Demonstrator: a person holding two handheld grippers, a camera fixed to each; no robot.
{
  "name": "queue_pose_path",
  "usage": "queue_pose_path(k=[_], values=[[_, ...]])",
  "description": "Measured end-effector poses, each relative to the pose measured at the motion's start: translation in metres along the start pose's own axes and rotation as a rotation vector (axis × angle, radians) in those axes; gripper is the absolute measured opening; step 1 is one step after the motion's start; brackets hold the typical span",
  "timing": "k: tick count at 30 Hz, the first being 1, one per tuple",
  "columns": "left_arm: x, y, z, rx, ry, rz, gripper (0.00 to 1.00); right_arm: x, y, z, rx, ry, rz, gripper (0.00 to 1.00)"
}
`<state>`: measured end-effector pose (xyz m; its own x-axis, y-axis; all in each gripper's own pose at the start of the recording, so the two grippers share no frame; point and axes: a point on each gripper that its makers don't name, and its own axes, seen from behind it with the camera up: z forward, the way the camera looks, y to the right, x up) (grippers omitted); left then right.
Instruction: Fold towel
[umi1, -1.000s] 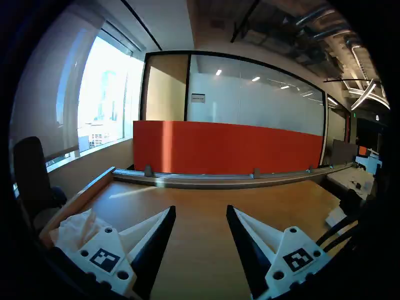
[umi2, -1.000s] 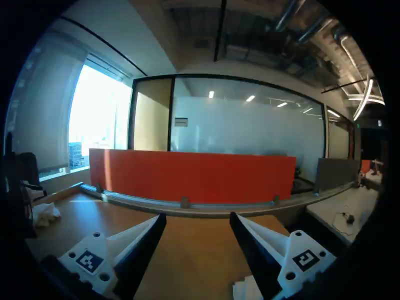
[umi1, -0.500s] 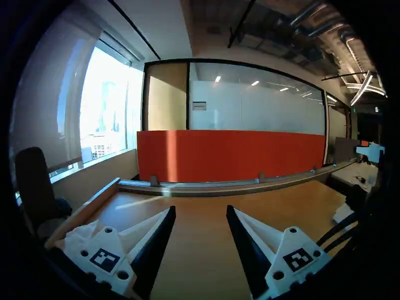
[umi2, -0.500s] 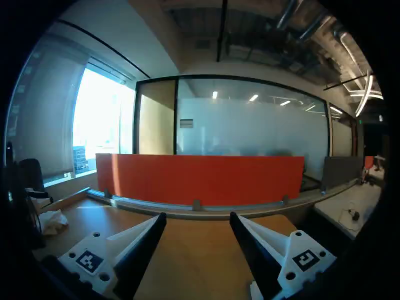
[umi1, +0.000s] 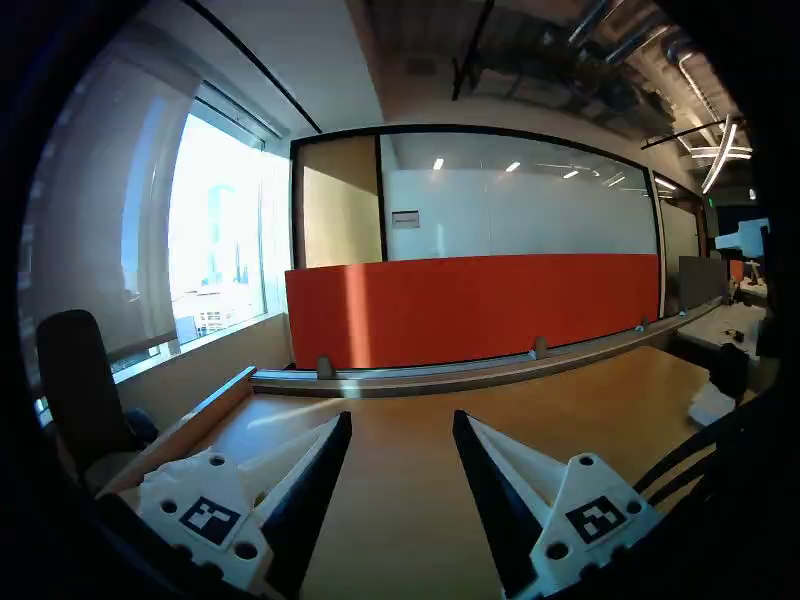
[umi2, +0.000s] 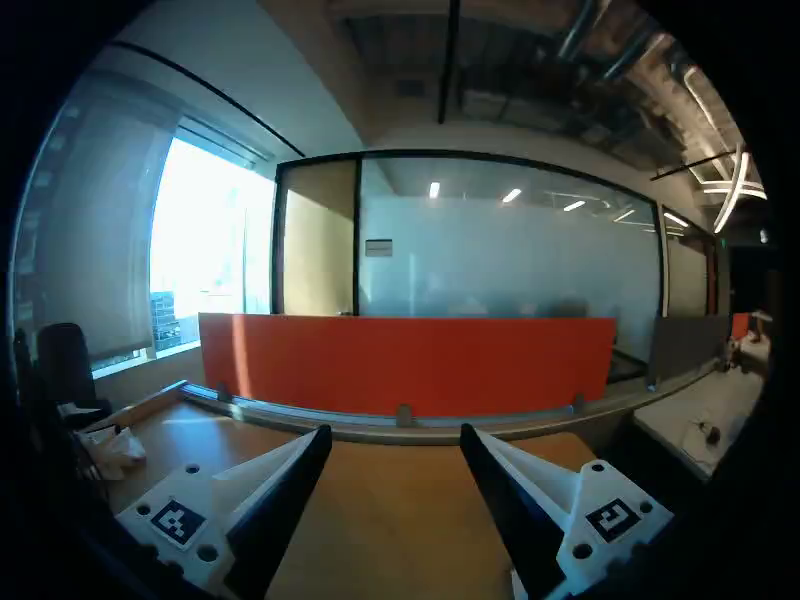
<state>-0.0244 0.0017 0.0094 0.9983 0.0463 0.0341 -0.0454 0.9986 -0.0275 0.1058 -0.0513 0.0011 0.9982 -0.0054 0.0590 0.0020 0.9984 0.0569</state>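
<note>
While left gripper (umi1: 398, 470) and right gripper (umi2: 395, 480) gape empty above the desk (umi2: 400, 530), the crumpled towel (umi2: 122, 447) lies well apart at nine o'clock of the right one; left gripper judged nearer.

The right tongs (umi2: 395, 432) stand with their two fingers spread wide apart and nothing between them, above a bare stretch of the wooden tabletop (umi2: 390, 520). Beyond runs an orange partition (umi2: 400, 365), with a bright window (umi2: 205, 260) to the left. A crumpled white cloth (umi2: 120, 447) lies at the tabletop's far left edge, near a dark chair (umi2: 62, 365).
</note>
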Motion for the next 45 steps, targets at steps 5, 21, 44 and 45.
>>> queue_pose_path(k=[5,21,44,45], values=[[-0.015,0.003,0.000,-0.004,0.011,0.016,0.74,-0.003,-0.001,-0.001,-0.014,0.004,0.034,0.99],[-0.083,0.009,0.002,0.008,0.032,0.011,0.74,-0.047,-0.013,0.000,-0.009,0.005,0.025,0.99],[-0.135,0.010,0.008,0.013,0.076,0.001,0.74,-0.086,-0.018,-0.001,-0.002,0.013,-0.017,0.99],[-0.135,0.010,0.007,0.013,0.079,-0.003,0.74,-0.088,-0.018,-0.002,-0.002,0.012,-0.018,0.99]])
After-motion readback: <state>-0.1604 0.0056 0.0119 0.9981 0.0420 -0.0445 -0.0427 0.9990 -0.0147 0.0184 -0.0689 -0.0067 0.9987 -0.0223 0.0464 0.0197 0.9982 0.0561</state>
